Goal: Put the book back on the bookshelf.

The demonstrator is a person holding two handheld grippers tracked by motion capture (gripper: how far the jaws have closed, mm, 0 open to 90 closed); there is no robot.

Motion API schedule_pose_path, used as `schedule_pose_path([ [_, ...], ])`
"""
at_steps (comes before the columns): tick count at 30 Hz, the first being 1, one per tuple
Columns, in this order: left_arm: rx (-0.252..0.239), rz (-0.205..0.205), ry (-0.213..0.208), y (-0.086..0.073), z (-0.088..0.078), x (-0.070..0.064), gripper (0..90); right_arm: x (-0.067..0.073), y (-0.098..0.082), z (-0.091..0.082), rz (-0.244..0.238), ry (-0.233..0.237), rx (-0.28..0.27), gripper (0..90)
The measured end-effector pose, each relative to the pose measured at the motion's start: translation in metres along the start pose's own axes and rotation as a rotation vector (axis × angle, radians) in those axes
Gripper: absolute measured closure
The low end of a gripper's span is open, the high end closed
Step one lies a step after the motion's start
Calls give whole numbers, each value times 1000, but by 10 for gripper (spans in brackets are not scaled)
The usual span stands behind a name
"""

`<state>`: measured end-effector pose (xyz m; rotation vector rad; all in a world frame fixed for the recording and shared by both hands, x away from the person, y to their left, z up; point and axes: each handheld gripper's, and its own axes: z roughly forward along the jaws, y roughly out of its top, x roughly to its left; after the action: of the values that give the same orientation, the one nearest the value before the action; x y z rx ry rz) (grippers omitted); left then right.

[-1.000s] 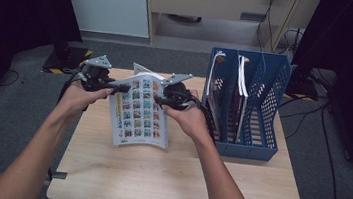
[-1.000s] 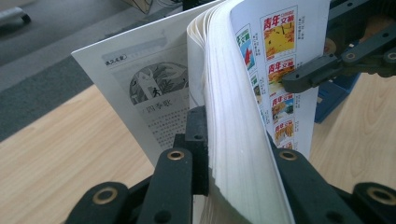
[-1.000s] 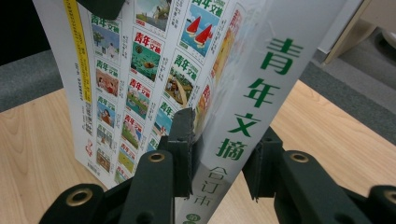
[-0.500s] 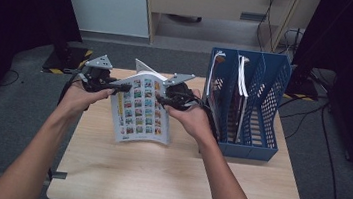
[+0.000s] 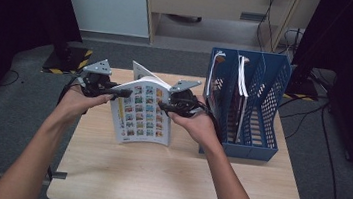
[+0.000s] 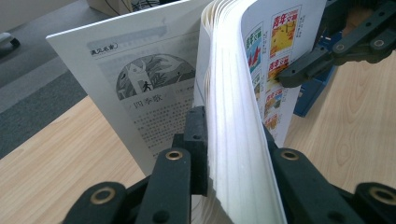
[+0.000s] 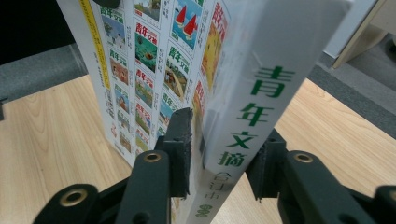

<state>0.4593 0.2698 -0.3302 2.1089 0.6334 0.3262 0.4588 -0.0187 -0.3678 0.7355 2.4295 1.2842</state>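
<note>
A grey carpeted floor (image 5: 17,111) surrounds the wooden table (image 5: 175,180). Both forearms reach forward, holding a thick book (image 5: 144,112) upright near the table's far edge: left gripper (image 5: 121,93) clamps its page block, right gripper (image 5: 162,106), jaws just easing wider, straddles its spine.

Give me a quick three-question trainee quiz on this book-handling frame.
1. True or false: the book lies flat on the table.
2. Which part of the book does the right gripper clamp? A) spine B) loose front cover C) bottom edge
3. Fill in: the blue file rack stands on the book's ____ side in the high view.

Key: 1 false, it is held upright, the left gripper clamping its page block; 2 A; 3 right.
</note>
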Motion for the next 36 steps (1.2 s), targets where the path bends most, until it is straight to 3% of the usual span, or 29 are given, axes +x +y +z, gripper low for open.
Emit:
schedule_pose_path([
  [14, -7, 20, -24, -1, 0, -4, 755, -7, 6, 2, 7, 2, 0, 564],
  [17, -7, 15, -18, -1, 1, -3, 753, -8, 6, 1, 2, 2, -4, 653],
  [24, -27, -17, -5, -1, 0, 0, 696, -4, 3, -4, -24, 30, -2, 726],
  [29, -29, -17, 3, -1, 0, 1, 635, -2, -1, -6, -28, 51, -13, 729],
  [36, -25, -5, -16, 0, 0, -1, 709, 1, 1, -7, -41, 48, 4, 697],
])
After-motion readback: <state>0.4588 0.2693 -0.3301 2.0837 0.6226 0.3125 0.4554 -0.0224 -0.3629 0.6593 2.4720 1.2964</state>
